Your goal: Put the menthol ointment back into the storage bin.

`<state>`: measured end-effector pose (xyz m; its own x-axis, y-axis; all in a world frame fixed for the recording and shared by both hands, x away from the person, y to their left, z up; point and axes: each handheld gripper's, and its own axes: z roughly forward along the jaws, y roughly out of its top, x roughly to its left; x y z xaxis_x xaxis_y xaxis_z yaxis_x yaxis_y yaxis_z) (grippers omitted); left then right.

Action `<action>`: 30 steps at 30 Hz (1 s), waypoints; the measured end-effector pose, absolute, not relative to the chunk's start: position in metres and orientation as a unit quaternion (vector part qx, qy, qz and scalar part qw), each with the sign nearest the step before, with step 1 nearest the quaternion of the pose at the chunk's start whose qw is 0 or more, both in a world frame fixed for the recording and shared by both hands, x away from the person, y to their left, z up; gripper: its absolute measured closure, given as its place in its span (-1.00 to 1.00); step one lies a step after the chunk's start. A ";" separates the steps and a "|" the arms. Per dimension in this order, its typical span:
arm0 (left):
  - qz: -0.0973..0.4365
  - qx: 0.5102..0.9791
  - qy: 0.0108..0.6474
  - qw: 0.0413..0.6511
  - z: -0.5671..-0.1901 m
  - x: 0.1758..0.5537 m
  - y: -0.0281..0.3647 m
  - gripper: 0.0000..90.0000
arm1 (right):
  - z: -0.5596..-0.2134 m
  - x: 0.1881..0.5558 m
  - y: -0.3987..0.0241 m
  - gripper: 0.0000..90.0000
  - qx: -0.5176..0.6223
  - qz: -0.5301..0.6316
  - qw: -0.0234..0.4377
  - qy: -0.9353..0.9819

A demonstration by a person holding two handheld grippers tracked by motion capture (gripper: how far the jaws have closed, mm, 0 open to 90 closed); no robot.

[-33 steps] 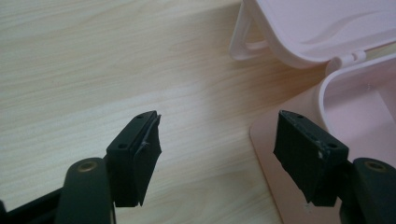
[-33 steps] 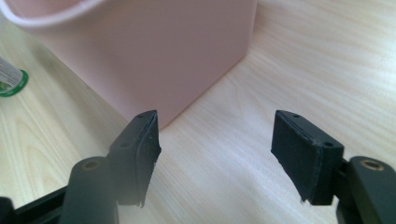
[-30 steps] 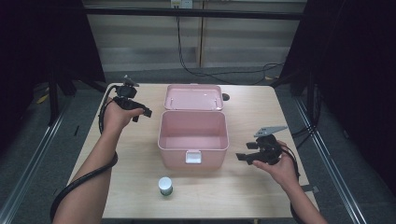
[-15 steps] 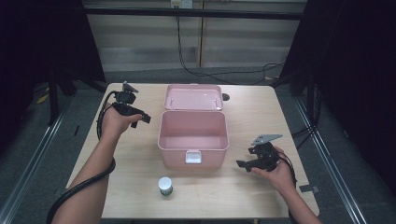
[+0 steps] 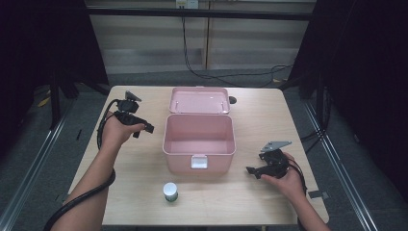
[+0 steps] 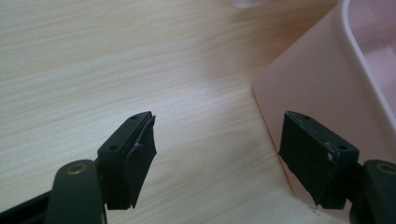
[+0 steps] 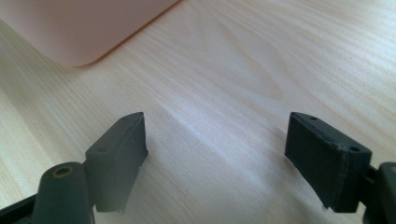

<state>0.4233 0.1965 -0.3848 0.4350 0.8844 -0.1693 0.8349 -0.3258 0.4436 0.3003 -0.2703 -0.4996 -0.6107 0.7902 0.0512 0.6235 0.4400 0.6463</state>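
Pink box [image 5: 199, 143] sitting open at the middle of the wooden tabletop [image 5: 269, 120], lid [image 5: 199, 100] lying back flat behind it, latch tab facing the near edge. Interior appearing bare in the high view.

Left gripper [image 5: 144, 128] hovering just beside the box's left wall, held in the left hand [image 5: 115, 133], cable trailing down along the forearm. Jaws standing wide apart, having just been opening further, nothing between them; in the left gripper view [image 6: 217, 154], bare wood showing in the gap and the pink box wall [image 6: 322, 93] lying close to the right-hand jaw, contact not determinable.

Right gripper [image 5: 254, 172] sitting low over the tabletop to the right of the box, near its front right corner but apart from it, held in the right hand [image 5: 285, 179]. Jaws likewise spread wide, having just been opening, gripping nothing; in the right gripper view [image 7: 215, 154], plain wood between them and a rounded corner of the box [image 7: 79, 28] lying farther off.

Small white-capped jar [image 5: 170, 191] standing upright near the front edge, in front of the box, well apart from both grippers.
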 end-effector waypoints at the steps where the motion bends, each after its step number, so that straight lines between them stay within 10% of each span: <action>1: 0.052 0.811 0.530 0.242 -0.385 0.422 0.196 -0.41 | -0.501 0.301 -0.271 -0.57 0.419 0.321 0.132 0.839; 30: 0.031 0.830 0.501 0.244 -0.401 0.393 0.197 -0.43 | -0.511 0.292 -0.274 -0.71 0.407 0.355 0.159 0.827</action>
<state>0.3935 0.1970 -0.4006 0.4961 0.8466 -0.1927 0.8160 -0.3787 0.4368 0.2924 -0.2743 -0.5112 -0.6183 0.7855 0.0268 0.5603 0.4166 0.7159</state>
